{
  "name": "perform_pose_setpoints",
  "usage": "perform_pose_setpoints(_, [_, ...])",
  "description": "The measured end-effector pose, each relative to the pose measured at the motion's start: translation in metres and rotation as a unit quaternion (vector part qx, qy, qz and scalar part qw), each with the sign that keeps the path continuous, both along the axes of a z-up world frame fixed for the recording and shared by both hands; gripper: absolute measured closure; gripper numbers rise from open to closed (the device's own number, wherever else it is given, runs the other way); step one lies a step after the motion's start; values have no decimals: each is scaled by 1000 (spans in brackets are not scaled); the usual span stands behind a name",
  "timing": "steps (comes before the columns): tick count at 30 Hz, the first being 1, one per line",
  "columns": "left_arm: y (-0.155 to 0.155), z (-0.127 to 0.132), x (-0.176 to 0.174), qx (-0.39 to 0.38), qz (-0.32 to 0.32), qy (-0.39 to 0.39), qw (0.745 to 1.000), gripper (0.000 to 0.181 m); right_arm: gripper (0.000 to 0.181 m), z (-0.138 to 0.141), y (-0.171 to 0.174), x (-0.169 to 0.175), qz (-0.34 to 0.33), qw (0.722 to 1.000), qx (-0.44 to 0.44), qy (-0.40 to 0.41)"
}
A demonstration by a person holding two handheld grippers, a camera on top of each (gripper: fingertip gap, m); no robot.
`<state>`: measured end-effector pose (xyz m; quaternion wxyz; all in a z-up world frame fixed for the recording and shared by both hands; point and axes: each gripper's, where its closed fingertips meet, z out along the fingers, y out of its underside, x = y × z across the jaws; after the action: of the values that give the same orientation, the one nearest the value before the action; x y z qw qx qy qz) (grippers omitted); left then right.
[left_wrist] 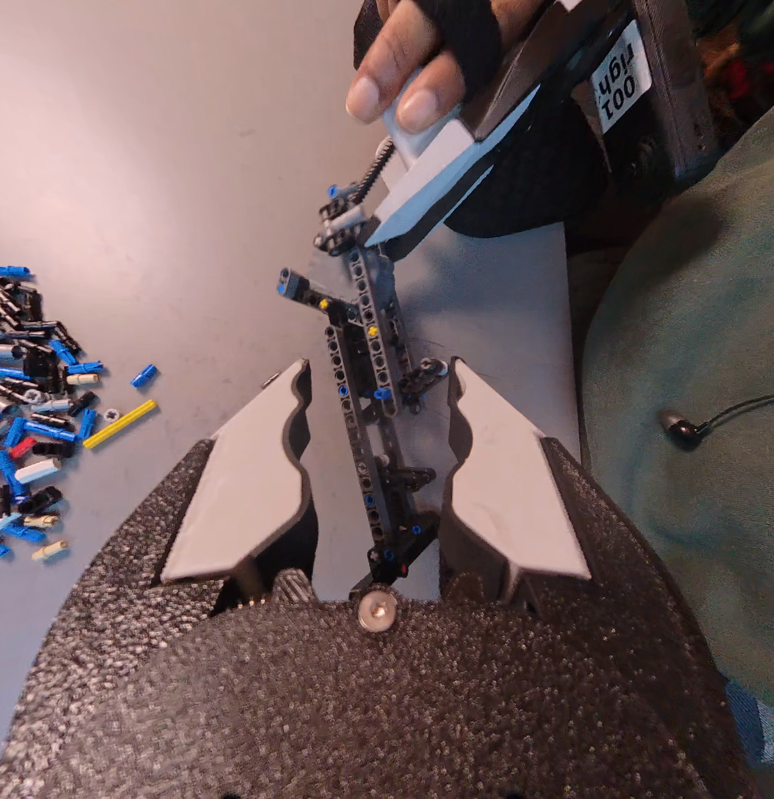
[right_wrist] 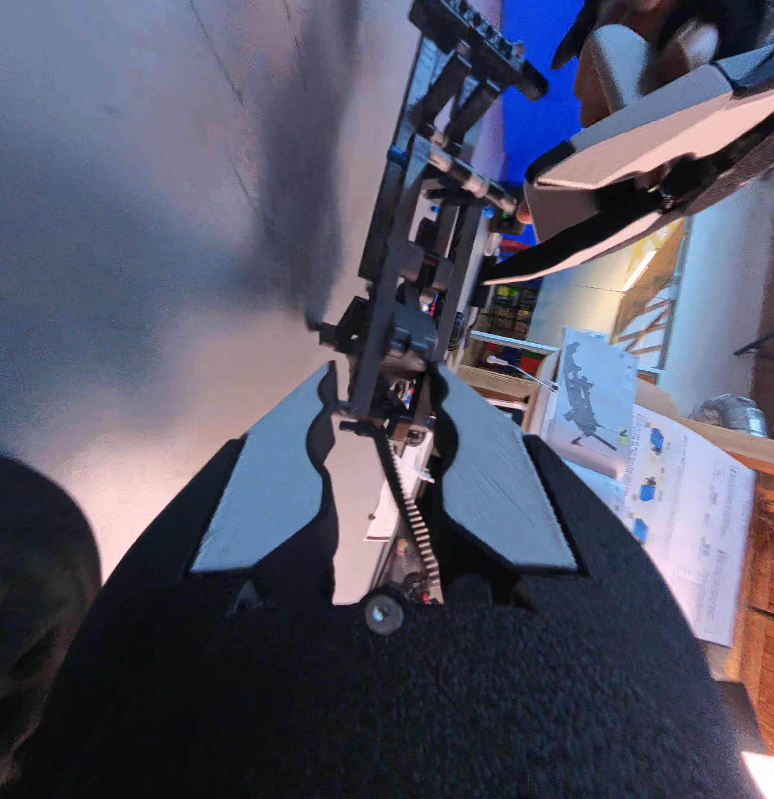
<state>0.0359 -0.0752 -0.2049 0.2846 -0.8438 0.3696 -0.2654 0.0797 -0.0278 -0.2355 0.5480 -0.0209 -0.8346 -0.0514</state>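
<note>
A long grey and black beam assembly point(left_wrist: 367, 346) with blue and yellow pins is held above the grey table point(left_wrist: 182, 151). My left gripper point(left_wrist: 380, 367) is open, its fingers on either side of the assembly's near half, apart from it. My right gripper point(left_wrist: 378, 248) comes in from the top, shut on the far end beside a black gear rack point(left_wrist: 372, 173); a hand point(left_wrist: 398, 73) holds it. In the right wrist view my right gripper point(right_wrist: 385, 372) clamps the assembly point(right_wrist: 398, 259), and the rack point(right_wrist: 415, 510) runs back between the fingers. The left gripper point(right_wrist: 506, 229) shows at the upper right.
A pile of loose blue, black and grey pieces point(left_wrist: 30, 410) lies at the left, with a yellow axle point(left_wrist: 119, 423) and a blue pin point(left_wrist: 143, 375) beside it. The table edge point(left_wrist: 568, 346) meets a person's green clothing point(left_wrist: 700, 389). Printed instruction sheets point(right_wrist: 687, 519) lie at the right. The tips of one gripper are about 8 cm away from the tips of the other.
</note>
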Motion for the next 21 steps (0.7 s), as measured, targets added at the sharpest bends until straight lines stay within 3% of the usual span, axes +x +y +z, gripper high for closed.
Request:
perform_pose_setpoints(4, [3,-1,0,-39,12,-2,999,113,128,-6,1,-8,-14,999,-38,9])
perform_pose_setpoints(6, [3,-19,-5,-77,5,36,996,104,134,-3,0,-8,-16,999,-48,3])
perform_pose_setpoints(8, [4,-26,0,-122,-5,17,992,102,150,4,0,-8,-6,999,-24,20])
perform_pose_setpoints(15, [1,-28,18,-239,-62,-54,968,105,151,4,-2,-1,-2,999,1,52])
perform_pose_setpoints(19, [7,-31,29,-255,-59,-73,962,141,150,3,-7,5,-5,998,-43,47])
perform_pose_setpoints(21, [8,-32,31,-237,-59,-62,968,144,133,-2,-13,11,-33,989,-145,-4])
